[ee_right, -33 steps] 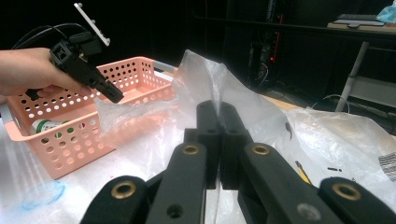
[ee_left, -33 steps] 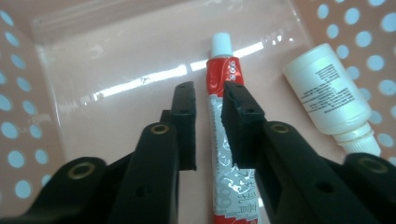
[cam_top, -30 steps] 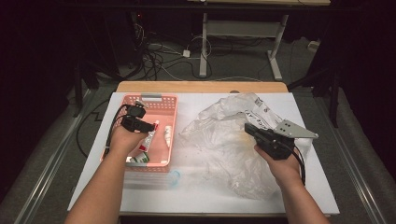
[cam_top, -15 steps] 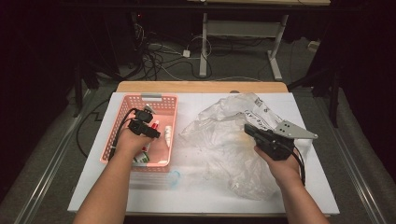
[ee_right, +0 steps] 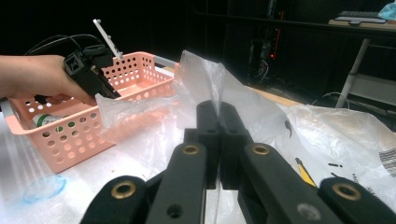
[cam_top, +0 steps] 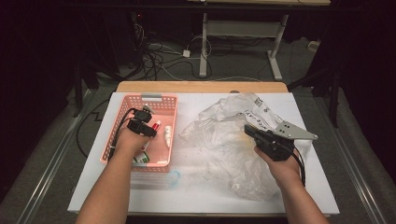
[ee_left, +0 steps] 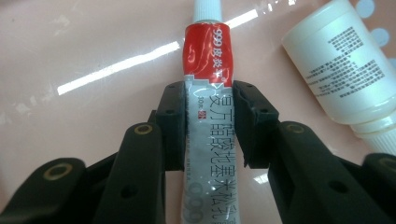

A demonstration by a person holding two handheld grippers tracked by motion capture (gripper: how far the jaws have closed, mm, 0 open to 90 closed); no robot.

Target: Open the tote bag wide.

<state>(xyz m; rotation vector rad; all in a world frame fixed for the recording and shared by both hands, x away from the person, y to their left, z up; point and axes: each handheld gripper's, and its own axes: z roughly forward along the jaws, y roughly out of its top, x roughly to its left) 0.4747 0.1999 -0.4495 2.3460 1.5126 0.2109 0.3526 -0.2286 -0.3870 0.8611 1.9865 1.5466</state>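
- In the left gripper view, the left gripper (ee_left: 211, 123) has a red-and-white ointment tube (ee_left: 205, 98) between its jaws. The jaws have just been closing, and both pads now sit against the tube's sides at about mid-length.
- The tube's long axis runs straight ahead along the jaws. Its white cap points away from the hand and its flat tail comes back under the gripper, so I'd judge a straight lift would carry it without twisting.
- The tube lies on the floor of the pink basket (cam_top: 122, 112) at the table's left side, with the left hand (cam_top: 132, 140) reaching down into it.
- A white bottle (ee_left: 348, 65) lies just beside the tube, apart from the jaws.
- The right gripper (ee_right: 218, 133) is fully clamped on a fold of the clear plastic bag (cam_top: 233, 140), holding a peak of it up off the table (cam_top: 201, 196).
- The bag lies to the right of the basket, so the tube would have to travel rightward to get there; the left hand is the nearer one.
- From above, the hand hides the grip itself, but you can see the basket and bag lying side by side.
- The right gripper view looks across at the basket wall (ee_right: 79, 130) from the side.
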